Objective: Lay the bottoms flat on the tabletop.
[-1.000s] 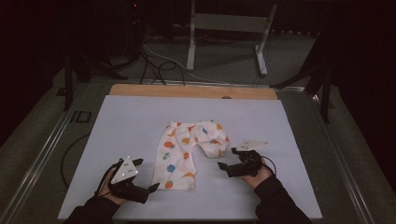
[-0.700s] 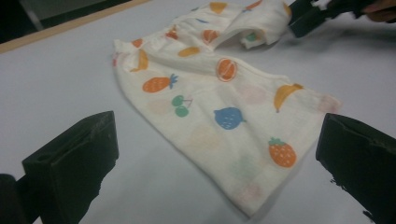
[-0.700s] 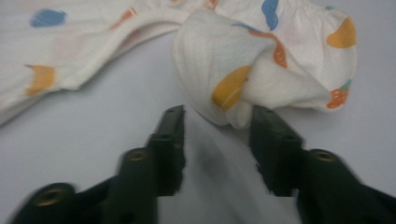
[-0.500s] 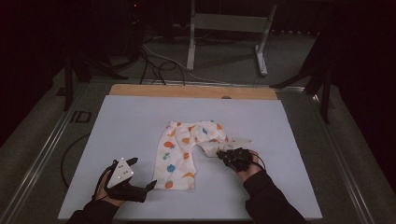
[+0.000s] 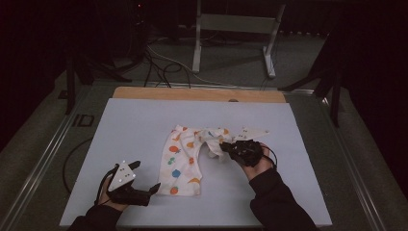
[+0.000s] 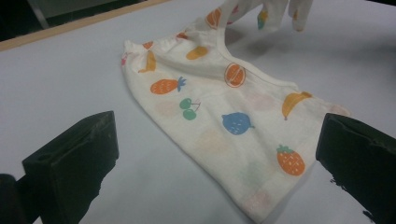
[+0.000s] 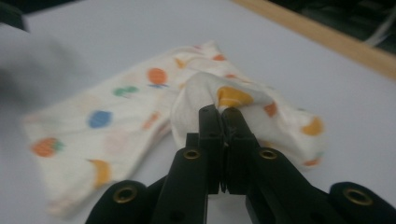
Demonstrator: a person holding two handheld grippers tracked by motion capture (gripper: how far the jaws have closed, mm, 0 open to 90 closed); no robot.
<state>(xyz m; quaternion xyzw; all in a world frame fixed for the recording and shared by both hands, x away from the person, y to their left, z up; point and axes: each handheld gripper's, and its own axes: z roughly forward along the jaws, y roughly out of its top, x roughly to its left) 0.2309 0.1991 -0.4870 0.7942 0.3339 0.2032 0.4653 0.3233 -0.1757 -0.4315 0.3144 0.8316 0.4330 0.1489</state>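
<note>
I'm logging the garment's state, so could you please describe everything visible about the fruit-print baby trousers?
The fruit-print baby trousers look like soft white cotton, printed with oranges, bananas, cherries and strawberries. One leg lies flat on the white table. The other leg is bunched and lifted, pinched in the shut right gripper.

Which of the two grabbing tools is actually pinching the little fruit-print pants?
The right gripper: its fingers are shut on a bunched pant leg of the pants. The left gripper stands open beside the other leg, touching nothing.
</note>
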